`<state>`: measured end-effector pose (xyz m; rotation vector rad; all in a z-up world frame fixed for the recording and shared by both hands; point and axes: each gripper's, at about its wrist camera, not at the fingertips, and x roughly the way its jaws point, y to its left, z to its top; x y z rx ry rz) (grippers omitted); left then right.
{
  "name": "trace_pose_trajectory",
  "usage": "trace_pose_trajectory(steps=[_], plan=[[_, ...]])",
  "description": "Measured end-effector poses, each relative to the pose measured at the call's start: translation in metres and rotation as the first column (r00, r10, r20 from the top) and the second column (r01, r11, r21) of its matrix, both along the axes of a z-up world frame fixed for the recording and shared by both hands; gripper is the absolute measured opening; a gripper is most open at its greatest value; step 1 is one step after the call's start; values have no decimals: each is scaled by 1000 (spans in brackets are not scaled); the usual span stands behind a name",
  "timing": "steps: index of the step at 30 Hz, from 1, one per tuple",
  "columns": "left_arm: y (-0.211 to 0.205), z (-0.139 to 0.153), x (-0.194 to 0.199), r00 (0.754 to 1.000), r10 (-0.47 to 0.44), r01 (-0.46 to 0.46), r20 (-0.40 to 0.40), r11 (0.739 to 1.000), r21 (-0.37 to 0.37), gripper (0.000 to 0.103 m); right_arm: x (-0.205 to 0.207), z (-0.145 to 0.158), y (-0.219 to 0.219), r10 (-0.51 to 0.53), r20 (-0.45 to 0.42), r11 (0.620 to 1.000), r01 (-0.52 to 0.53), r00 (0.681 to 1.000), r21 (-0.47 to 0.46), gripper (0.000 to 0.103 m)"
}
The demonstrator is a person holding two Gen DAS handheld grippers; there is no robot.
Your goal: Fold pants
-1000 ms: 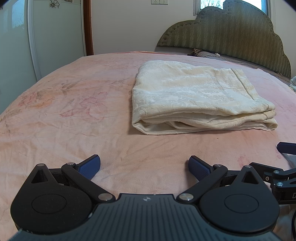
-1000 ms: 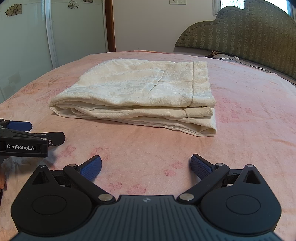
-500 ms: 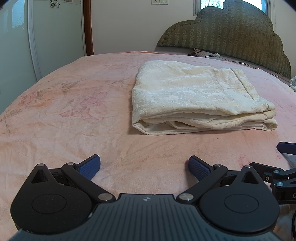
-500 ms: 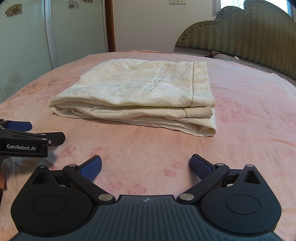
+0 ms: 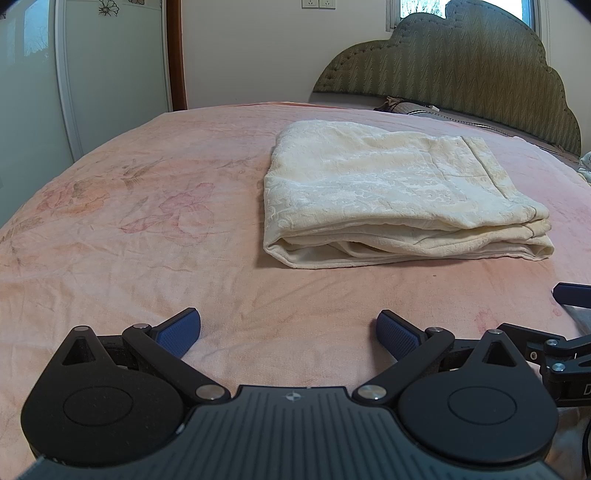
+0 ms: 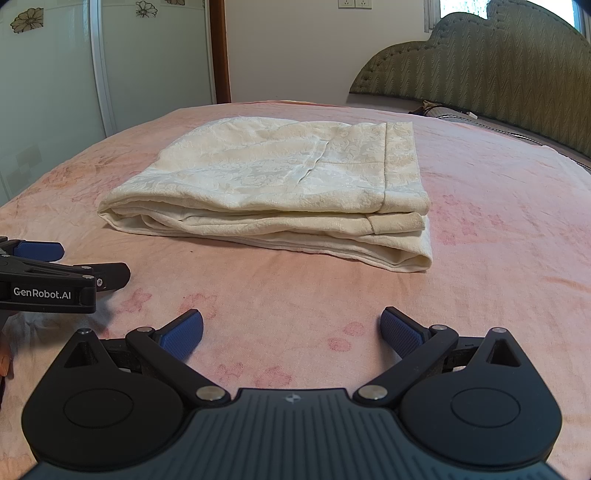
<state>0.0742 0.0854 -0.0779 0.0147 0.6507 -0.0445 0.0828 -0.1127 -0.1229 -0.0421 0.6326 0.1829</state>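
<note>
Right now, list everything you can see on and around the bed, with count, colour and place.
folded pants: one, cream, on the bed, ahead of both tongs, touched by neither
bedspread: one, pink with faded flowers, covering the bed
headboard: one, olive green, far right end
wardrobe doors: pale, flower decals, left wall
wall sockets: two, white, back wall
window: one, behind the headboard
left tongs: one, black with blue pads, open
right tongs: one, black with blue pads, open
</note>
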Motion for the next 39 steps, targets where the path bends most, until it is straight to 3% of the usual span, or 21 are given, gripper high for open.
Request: trace_pose_trajectory(steps=[36,39], plan=[[-1,-1,0,1000,3,-3,0,1000,1,103,0,0,0,-1,0,1000,1,1000,0,103],[-2,-1,-2,1000,6,-6,4,1000,7,103,0,0,-3,-35,7,999,35,999,4,103]])
